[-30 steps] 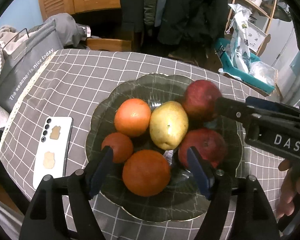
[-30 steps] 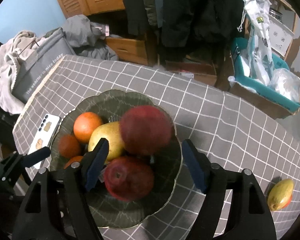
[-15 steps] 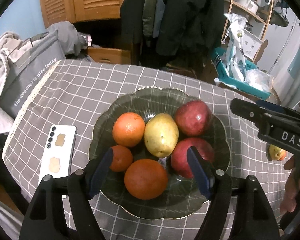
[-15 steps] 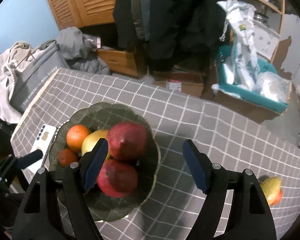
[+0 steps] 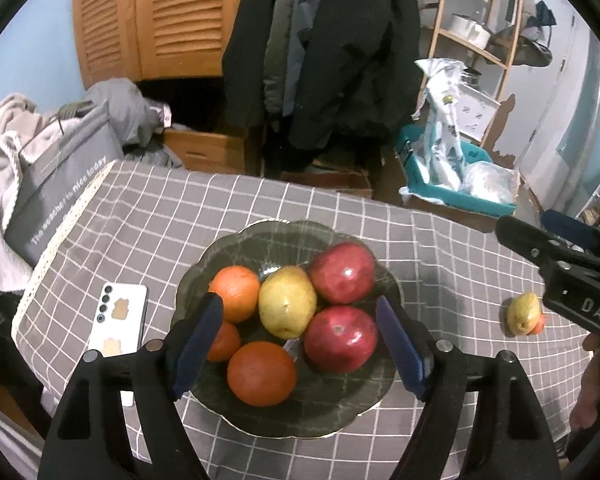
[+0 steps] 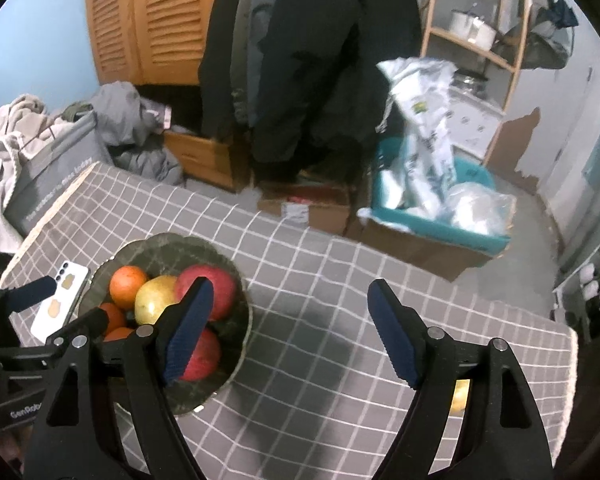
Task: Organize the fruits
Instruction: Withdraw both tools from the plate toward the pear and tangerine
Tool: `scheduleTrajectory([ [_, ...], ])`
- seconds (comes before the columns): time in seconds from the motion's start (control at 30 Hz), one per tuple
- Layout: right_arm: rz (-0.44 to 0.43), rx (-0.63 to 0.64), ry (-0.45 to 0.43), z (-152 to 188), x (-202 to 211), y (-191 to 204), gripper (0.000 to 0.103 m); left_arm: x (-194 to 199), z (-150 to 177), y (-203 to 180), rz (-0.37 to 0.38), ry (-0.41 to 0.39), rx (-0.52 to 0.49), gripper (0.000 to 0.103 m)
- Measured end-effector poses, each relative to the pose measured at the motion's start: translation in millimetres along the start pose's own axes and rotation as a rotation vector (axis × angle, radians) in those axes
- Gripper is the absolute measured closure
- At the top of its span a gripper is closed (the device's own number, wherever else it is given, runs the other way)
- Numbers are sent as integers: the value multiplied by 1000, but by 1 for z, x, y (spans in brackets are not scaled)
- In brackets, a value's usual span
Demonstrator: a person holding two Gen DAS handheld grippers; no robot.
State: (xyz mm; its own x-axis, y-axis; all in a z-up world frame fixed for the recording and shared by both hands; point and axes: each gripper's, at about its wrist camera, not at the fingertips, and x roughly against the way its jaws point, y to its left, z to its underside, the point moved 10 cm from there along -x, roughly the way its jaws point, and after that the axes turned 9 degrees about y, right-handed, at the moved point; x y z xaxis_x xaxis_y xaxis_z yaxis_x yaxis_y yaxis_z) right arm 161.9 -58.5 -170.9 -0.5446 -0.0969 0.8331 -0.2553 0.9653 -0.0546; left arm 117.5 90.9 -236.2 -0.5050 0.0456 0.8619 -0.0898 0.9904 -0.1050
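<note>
Left wrist view. Left gripper [image 5: 300, 344] above the near half of the scalloped glass plate [image 5: 332, 420]; jaws have just been opening, wide apart, nothing between the pads. Checked tablecloth [image 5: 172, 216] bare beyond the plate up to the far table edge. White phone [image 5: 118, 320] just left of the plate. On the plate: two red apples [image 5: 342, 272], a yellow pear [image 5: 287, 300], three oranges [image 5: 262, 374], packed touching; the small left orange partly behind the left finger. Lone mango [image 5: 522, 314] well right of the plate, partly cut off by the right gripper's body.

Right wrist view. Right gripper [image 6: 290, 328] over bare cloth right of the plate; jaws have just been opening, wide, empty. Its left finger [image 6: 188, 328] hides part of the apples. Mango barely showing behind the right finger.
</note>
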Motion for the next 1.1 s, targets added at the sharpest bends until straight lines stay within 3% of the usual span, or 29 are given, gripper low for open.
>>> scheduleTrajectory([
  [0.47, 68, -61, -79, 12, 62, -50, 17, 45, -11, -51, 42, -88, -83, 15],
  [1.1, 148, -184, -106, 56, 109, -134, 15, 64, -7, -130, 108, -100, -188, 8],
])
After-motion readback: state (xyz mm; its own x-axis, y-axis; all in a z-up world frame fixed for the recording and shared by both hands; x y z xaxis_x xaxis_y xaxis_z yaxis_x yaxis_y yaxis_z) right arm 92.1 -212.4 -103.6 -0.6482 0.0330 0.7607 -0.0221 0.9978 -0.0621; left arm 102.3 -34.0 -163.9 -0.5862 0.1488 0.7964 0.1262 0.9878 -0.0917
